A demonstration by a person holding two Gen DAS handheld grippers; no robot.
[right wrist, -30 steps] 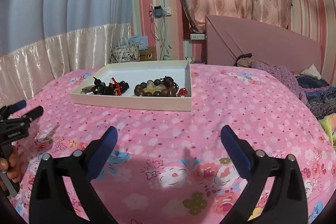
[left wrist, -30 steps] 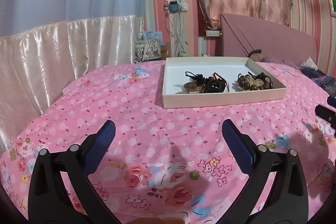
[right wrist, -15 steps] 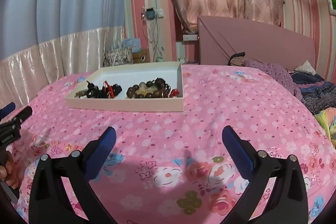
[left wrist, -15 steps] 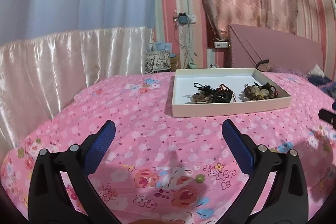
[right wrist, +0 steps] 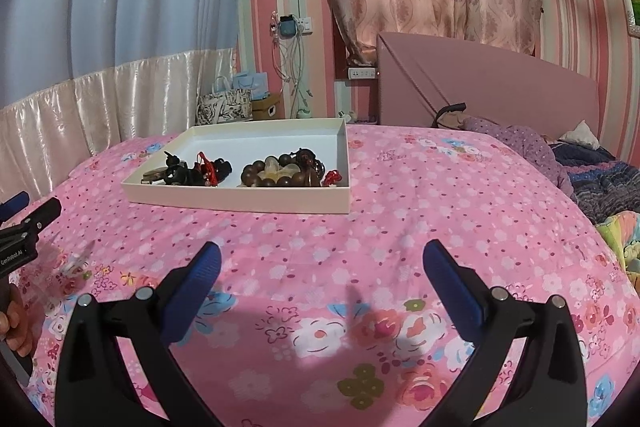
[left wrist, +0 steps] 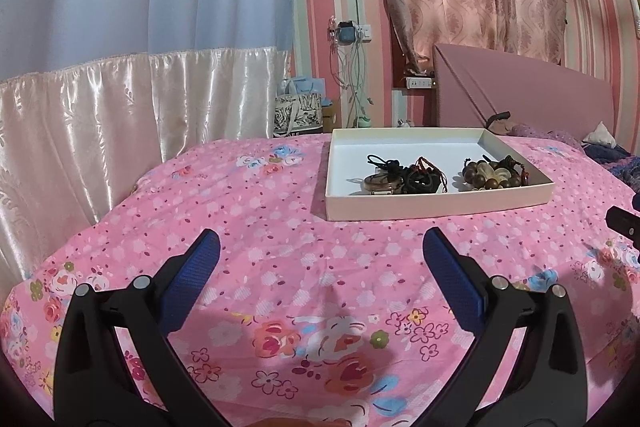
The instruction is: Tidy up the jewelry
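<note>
A shallow white tray (left wrist: 420, 209) sits on the pink floral bedspread, also in the right wrist view (right wrist: 240, 201). In it lie a pile of dark corded jewelry with red accents (left wrist: 404, 177) (right wrist: 192, 173) and a brown beaded bracelet (left wrist: 494, 175) (right wrist: 280, 173). My left gripper (left wrist: 320, 259) is open and empty, well short of the tray. My right gripper (right wrist: 320, 263) is open and empty, also short of the tray. A small clear bag (right wrist: 76, 263) lies on the bedspread at the left of the right wrist view.
A pink headboard (left wrist: 520, 91) stands behind the bed. Folded dark clothes (right wrist: 592, 175) lie at the right. Satin curtains (left wrist: 120, 107) hang on the left. Bags (left wrist: 300, 115) and charging cables stand by the far wall.
Both grippers have drawn back and tilted up a little, so the tray looks farther and smaller. Both stay open and empty.
</note>
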